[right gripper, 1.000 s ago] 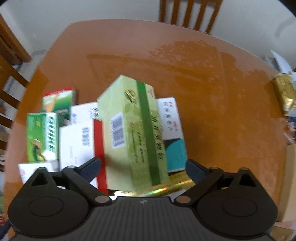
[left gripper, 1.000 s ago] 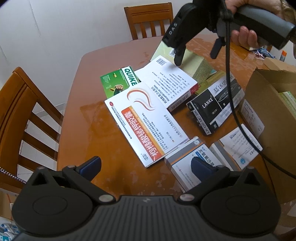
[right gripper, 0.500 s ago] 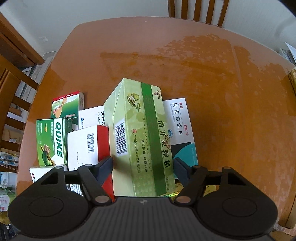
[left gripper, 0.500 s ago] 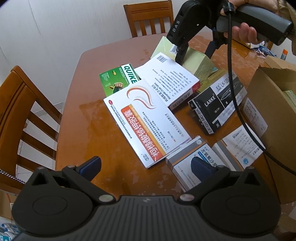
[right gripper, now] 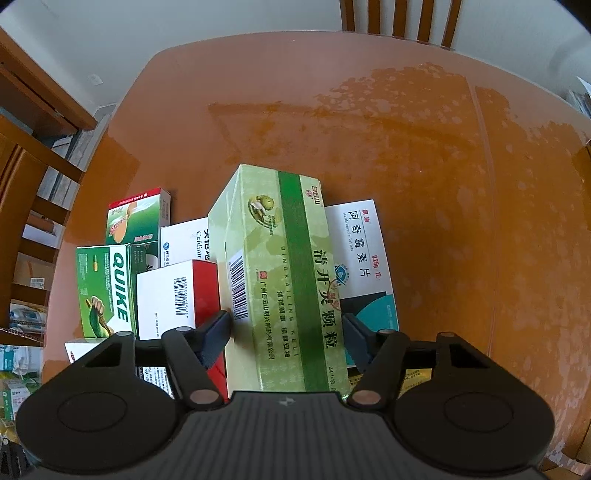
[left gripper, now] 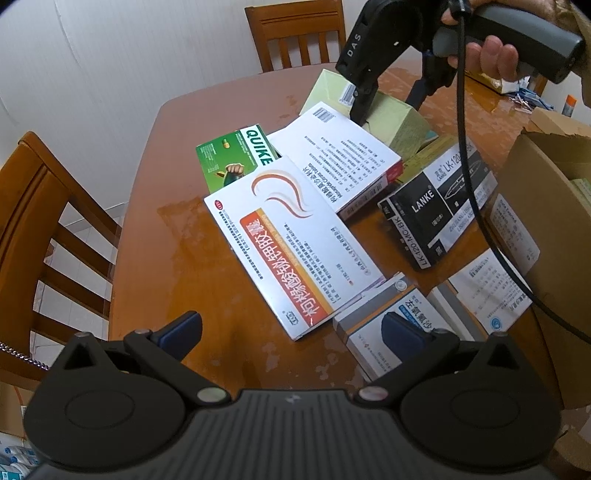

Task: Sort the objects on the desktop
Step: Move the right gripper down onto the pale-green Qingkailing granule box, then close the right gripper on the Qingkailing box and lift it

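Several medicine boxes lie in a heap on the brown table (left gripper: 177, 192). My right gripper (right gripper: 286, 332) is shut on a tall pale green box (right gripper: 280, 266), one finger on each long side; the box also shows in the left wrist view (left gripper: 395, 118) under the right gripper (left gripper: 388, 107). My left gripper (left gripper: 291, 328) is open and empty, low over the near table edge, with a large white and orange box (left gripper: 291, 240) just ahead of it. A green QUIKE box (left gripper: 236, 158) lies behind that.
An open cardboard carton (left gripper: 546, 206) stands at the right. A black LANKE box (left gripper: 439, 206), a white and red box (left gripper: 347, 158) and a blue and white box (left gripper: 391, 332) lie nearby. Wooden chairs stand at the far side (left gripper: 295, 33) and at the left (left gripper: 44, 229).
My right gripper came down over the pale green box and closed from wide open onto its sides. My left gripper has stayed put and open.
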`<action>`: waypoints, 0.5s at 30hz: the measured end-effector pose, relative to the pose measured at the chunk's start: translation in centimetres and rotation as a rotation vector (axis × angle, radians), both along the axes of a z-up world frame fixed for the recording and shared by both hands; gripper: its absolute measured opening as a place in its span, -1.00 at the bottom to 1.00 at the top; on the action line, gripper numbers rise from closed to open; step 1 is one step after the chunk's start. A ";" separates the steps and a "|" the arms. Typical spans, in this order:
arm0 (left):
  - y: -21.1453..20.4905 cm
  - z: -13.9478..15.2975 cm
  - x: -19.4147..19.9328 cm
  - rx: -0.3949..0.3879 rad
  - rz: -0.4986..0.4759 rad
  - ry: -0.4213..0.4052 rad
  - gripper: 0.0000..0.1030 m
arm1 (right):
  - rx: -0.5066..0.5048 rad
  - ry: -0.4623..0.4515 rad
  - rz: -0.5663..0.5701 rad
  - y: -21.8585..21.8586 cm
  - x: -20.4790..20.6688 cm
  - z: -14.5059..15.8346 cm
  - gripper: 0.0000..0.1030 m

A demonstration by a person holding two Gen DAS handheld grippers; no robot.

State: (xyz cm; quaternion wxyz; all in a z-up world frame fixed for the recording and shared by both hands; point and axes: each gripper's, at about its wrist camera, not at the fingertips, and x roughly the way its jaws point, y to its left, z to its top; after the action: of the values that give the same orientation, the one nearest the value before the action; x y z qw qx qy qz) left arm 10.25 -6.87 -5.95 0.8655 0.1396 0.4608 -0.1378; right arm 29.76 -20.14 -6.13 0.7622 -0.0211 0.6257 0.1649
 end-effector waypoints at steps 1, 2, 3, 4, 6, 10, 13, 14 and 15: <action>0.0 0.0 0.0 0.001 -0.001 0.000 0.99 | 0.002 -0.002 0.001 -0.1 -0.1 0.1 0.30; -0.1 0.0 0.0 0.002 -0.002 -0.001 0.99 | 0.003 -0.004 0.001 -0.1 -0.2 0.2 0.28; -0.1 0.0 -0.1 0.003 -0.004 -0.001 0.99 | 0.005 -0.006 0.001 -0.1 -0.3 0.3 0.27; -0.2 0.1 -0.1 0.004 -0.004 -0.003 0.99 | 0.006 -0.006 0.000 -0.2 -0.4 0.4 0.26; -0.2 0.1 -0.1 0.004 -0.006 -0.006 0.99 | 0.006 -0.009 -0.004 -0.3 -0.5 0.5 0.24; -0.3 0.2 -0.2 0.004 -0.006 -0.009 0.99 | 0.007 -0.024 -0.006 -0.6 -1.0 1.1 0.17; -0.4 0.3 -0.2 0.003 -0.008 -0.014 0.99 | -0.001 -0.032 0.000 -0.6 -1.5 1.7 0.16; -0.4 0.3 -0.3 0.002 -0.008 -0.014 0.99 | -0.004 -0.036 -0.001 -0.5 -1.6 1.8 0.15; -0.4 0.3 -0.3 0.001 -0.008 -0.013 0.99 | -0.009 -0.039 0.006 -0.4 -1.7 2.0 0.16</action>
State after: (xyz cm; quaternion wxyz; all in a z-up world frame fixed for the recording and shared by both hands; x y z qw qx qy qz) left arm 9.95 -7.32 -5.67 0.8679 0.1429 0.4546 -0.1403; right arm 28.02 -20.57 -4.12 0.7736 -0.0297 0.6115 0.1637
